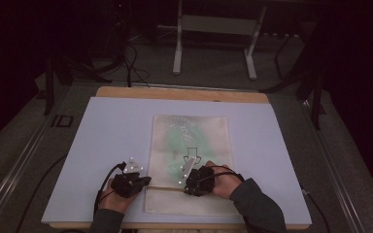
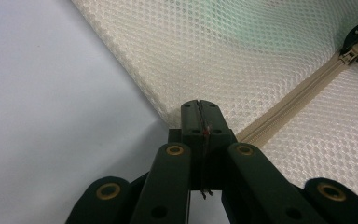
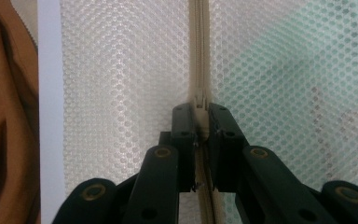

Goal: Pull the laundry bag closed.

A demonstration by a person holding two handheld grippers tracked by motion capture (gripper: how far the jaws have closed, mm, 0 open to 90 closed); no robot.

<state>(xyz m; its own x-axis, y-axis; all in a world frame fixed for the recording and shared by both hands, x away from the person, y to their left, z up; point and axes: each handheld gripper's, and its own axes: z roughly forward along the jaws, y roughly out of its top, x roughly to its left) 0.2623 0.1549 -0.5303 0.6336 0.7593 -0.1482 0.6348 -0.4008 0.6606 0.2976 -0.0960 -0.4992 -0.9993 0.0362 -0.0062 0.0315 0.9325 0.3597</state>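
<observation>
Two grippers work the near end of a cream mesh bag (image 1: 190, 141) lying flat on the pale sheet (image 1: 102, 141). Right gripper (image 3: 200, 112) has its jaws pinched on the zipper pull (image 3: 199, 100), on the zipper (image 2: 289, 109) line. Left gripper (image 2: 200, 109) clamps tight on the bag's left edge at the zipper's end. Something green (image 1: 184, 133) shows through the mesh. Both hands come in low from the near edge, grippers angled toward each other.

The mesh bag (image 1: 190, 160) lies on the table (image 1: 102, 145), its zipper (image 2: 289, 109) running across the near end.
</observation>
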